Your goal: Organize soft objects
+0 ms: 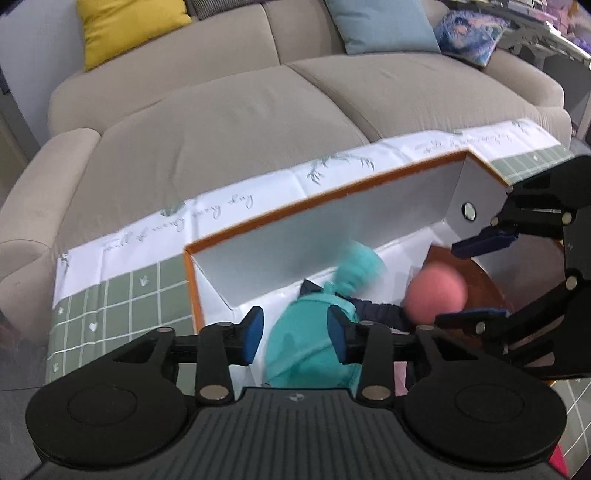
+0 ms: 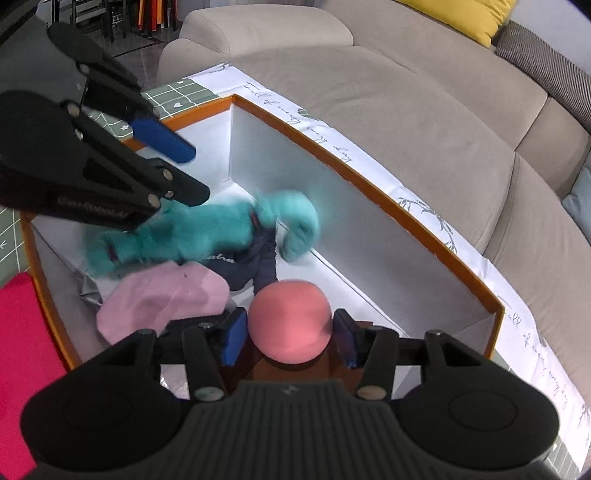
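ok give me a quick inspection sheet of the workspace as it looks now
surface: table under a white and green checked cloth, set against a beige sofa
job's things: orange-rimmed box with white inside; in it a blurred teal plush, a pink ball, a pale pink soft item and a dark navy fabric piece
clutter: a bright red-pink item just outside the box
grippers: left tongs open, astride the teal plush, pads off it; right tongs open, either side of the pink ball
cables: nothing seen
surroundings: yellow cushion, light blue cushion, patterned blue cushion on the sofa
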A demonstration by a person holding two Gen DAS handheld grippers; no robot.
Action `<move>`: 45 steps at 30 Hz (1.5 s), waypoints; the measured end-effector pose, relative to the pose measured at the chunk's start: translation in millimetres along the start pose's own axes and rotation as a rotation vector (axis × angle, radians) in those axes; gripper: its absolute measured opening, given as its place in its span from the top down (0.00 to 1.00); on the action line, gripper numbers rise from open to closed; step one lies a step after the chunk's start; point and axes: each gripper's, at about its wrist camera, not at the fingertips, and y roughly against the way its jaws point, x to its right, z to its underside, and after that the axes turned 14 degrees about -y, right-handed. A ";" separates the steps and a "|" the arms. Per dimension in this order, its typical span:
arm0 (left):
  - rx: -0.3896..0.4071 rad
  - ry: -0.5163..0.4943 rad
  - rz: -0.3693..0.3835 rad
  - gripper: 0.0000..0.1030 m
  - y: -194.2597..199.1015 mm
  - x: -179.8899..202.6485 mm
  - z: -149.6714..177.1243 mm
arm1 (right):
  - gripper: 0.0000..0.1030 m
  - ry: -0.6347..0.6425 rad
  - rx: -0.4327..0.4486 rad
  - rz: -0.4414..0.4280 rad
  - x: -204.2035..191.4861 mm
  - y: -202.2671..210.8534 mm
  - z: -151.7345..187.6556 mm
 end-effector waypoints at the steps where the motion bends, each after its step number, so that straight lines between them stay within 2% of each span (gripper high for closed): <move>1: 0.005 0.004 -0.004 0.55 5.5 -0.8 -0.9 | 0.49 0.005 0.002 0.004 -1.0 2.9 0.0; 9: 0.082 0.040 -0.024 0.51 59.0 0.4 -2.3 | 0.41 0.027 0.055 0.037 -12.4 49.4 -2.6; 16: 0.176 0.050 -0.067 0.50 113.1 20.4 3.4 | 0.36 0.025 0.119 0.067 -24.9 101.6 5.1; 20: 0.244 0.051 -0.119 0.49 144.3 35.7 11.8 | 0.32 0.006 0.138 0.078 -33.0 126.5 17.5; 22: 0.289 0.068 -0.133 0.42 161.2 43.0 17.2 | 0.30 -0.007 0.153 0.086 -36.4 141.8 25.6; 27: 0.380 0.132 -0.180 0.37 195.3 64.6 32.9 | 0.23 -0.094 0.222 0.099 -39.7 185.4 53.3; 30: 0.392 0.155 -0.249 0.36 206.5 84.3 44.3 | 0.14 -0.166 0.291 0.117 -39.5 209.9 73.9; 34: 0.425 0.193 -0.314 0.31 218.5 116.4 64.3 | 0.11 -0.253 0.382 0.158 -43.1 237.1 108.7; 37: 0.427 0.238 -0.325 0.14 222.8 141.1 78.5 | 0.08 -0.361 0.443 0.159 -46.2 256.8 137.1; 40: 0.378 0.239 -0.328 0.12 221.2 164.2 89.3 | 0.06 -0.447 0.485 0.172 -53.7 272.2 165.3; 43: 0.355 0.252 -0.283 0.11 217.2 179.1 100.6 | 0.04 -0.482 0.507 0.212 -64.0 280.2 191.1; 45: 0.335 0.301 -0.253 0.11 213.8 186.1 109.8 | 0.03 -0.491 0.523 0.244 -70.3 279.3 207.0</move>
